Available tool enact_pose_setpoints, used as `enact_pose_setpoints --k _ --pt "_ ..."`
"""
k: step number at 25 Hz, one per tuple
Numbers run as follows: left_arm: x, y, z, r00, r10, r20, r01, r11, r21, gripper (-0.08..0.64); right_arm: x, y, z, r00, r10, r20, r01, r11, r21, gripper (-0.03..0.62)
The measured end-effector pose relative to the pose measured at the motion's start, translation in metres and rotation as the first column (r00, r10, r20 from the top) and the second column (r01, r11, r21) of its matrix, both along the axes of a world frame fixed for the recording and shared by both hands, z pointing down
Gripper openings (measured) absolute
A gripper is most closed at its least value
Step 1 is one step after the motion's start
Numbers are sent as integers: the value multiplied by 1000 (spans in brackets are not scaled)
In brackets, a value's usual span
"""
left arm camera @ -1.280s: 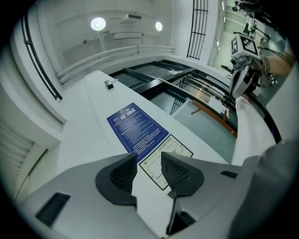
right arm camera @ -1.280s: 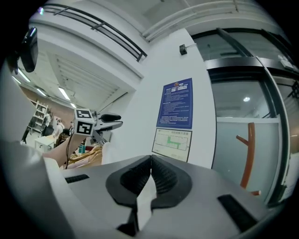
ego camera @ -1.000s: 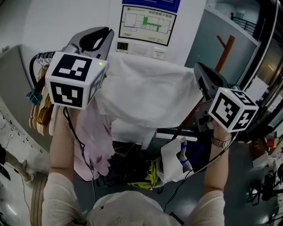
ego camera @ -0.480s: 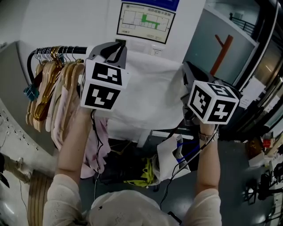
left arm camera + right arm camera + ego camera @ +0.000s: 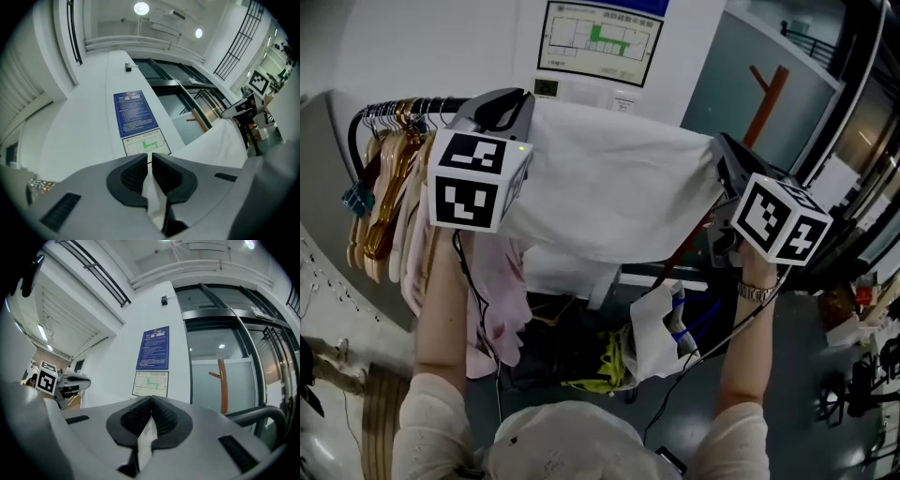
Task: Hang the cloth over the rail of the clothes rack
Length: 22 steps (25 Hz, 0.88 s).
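The left tongs (image 5: 150, 158) are clenched on one top edge of the white cloth (image 5: 609, 187). The right tongs (image 5: 151, 401) pinch the other side. The cloth hangs spread between them. The rack's rail (image 5: 455, 101) and wooden hangers (image 5: 380, 202) are at ten o'clock.

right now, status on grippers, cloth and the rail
Left gripper and right gripper both shut on cloth. Cloth spread between them at the rail, not released. Hangers crowd the rail's left end.

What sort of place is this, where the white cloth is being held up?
Probably an office or lab building's hallway, not a home: a floor-plan sign on the wall, glass partitions behind, and a clothes rack with wooden hangers.
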State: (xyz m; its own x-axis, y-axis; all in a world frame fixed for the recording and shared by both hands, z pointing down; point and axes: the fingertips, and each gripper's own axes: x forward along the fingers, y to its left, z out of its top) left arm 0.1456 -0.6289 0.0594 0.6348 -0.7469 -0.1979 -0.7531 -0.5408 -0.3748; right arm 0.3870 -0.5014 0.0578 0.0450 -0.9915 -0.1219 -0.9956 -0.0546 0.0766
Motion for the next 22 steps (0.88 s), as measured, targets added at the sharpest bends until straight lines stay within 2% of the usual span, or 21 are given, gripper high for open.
enact_pose_setpoints --k 3,6,14,19,22 --pt "-14 -10 -1 999 -47 -10 47 999 7 37 16 5 -1 997 70 -15 -70 997 17 18" --pt "-19 -15 -3 999 -41 -23 41 999 -6 37 25 8 0 998 69 11 -70 997 23 18" --pt "-41 -26 -3 994 -92 -62 91 996 -14 37 34 11 -1 992 116 -49 -116 993 8 18" --pt "-41 -24 -3 992 -125 2 125 992 -1 37 40 17 -2 988 146 -45 -145 989 25 18" --pt "-42 -23 -1 992 -124 8 124 992 -7 37 43 21 -3 990 143 -18 -142 989 37 18"
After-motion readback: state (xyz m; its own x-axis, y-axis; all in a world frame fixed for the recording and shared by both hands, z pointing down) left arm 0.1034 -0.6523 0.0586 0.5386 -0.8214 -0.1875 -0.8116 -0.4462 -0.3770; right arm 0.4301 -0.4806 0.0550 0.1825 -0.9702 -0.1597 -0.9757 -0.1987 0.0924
